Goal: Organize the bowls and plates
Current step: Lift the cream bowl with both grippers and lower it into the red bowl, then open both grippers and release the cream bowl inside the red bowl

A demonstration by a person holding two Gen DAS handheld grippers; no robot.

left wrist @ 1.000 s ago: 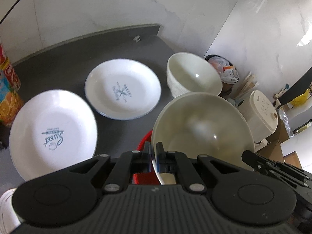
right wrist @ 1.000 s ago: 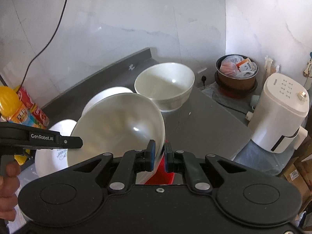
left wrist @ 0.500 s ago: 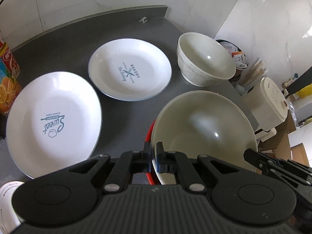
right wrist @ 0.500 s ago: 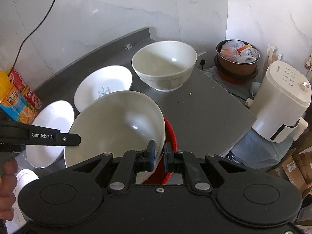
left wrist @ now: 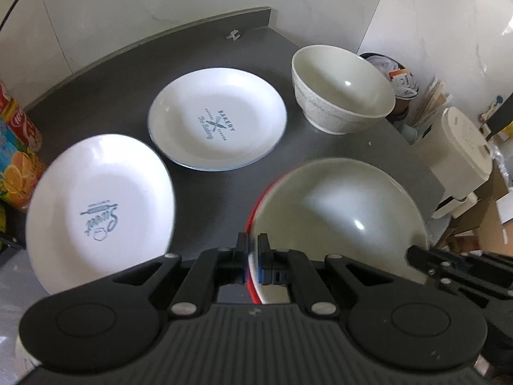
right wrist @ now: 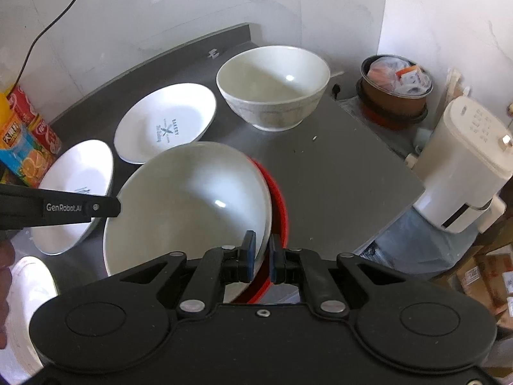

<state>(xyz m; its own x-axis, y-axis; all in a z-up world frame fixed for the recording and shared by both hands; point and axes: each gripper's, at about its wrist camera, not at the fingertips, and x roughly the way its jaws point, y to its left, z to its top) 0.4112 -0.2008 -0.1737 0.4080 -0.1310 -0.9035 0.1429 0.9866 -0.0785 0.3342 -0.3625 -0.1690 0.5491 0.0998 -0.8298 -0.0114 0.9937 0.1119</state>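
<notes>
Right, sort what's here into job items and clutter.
Job items: red-backed bowl gripped by left claw and right claw; patterned bowl; Bakery plate; Sweet plate.

Clutter: juice carton; cola can; white appliance; bin.

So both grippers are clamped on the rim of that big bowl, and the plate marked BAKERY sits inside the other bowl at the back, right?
Not quite. Both grippers, left and right, do clamp the big bowl, but the BAKERY plate lies flat on the counter beside the other bowl, not inside it. The left wrist view shows this.
</notes>
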